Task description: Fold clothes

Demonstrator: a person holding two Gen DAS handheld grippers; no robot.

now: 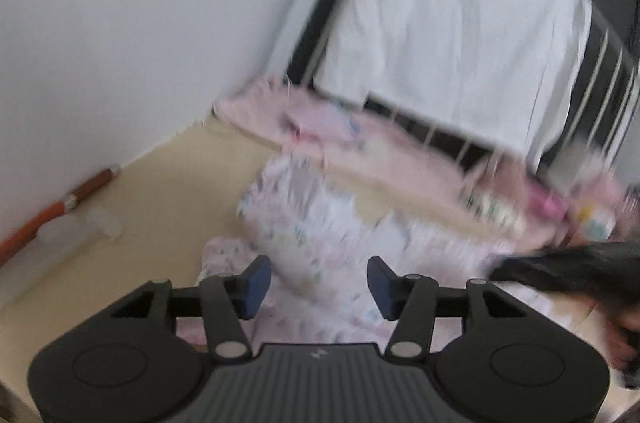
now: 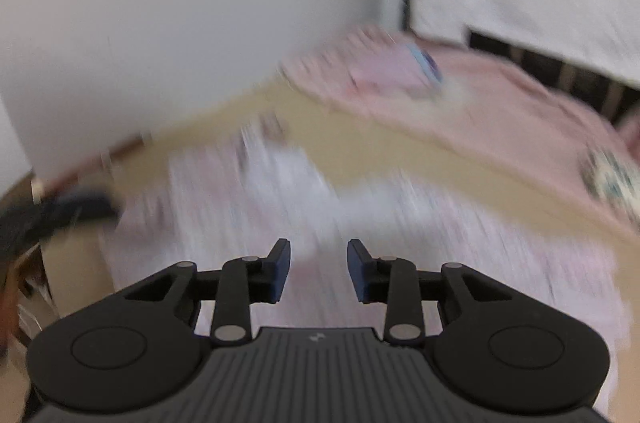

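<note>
Both hand-held grippers, left (image 1: 319, 283) and right (image 2: 319, 270), gape empty over a motion-blurred pale printed garment (image 1: 320, 223).

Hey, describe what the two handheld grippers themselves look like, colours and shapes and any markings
Both the left gripper and the right gripper are matte black plastic, with ribbed grey centre plates bearing a small pale logo, rounded side housings with circular insets, silver pivot pins on the linkage bars, and dark blue pads on the fingertips.
</note>
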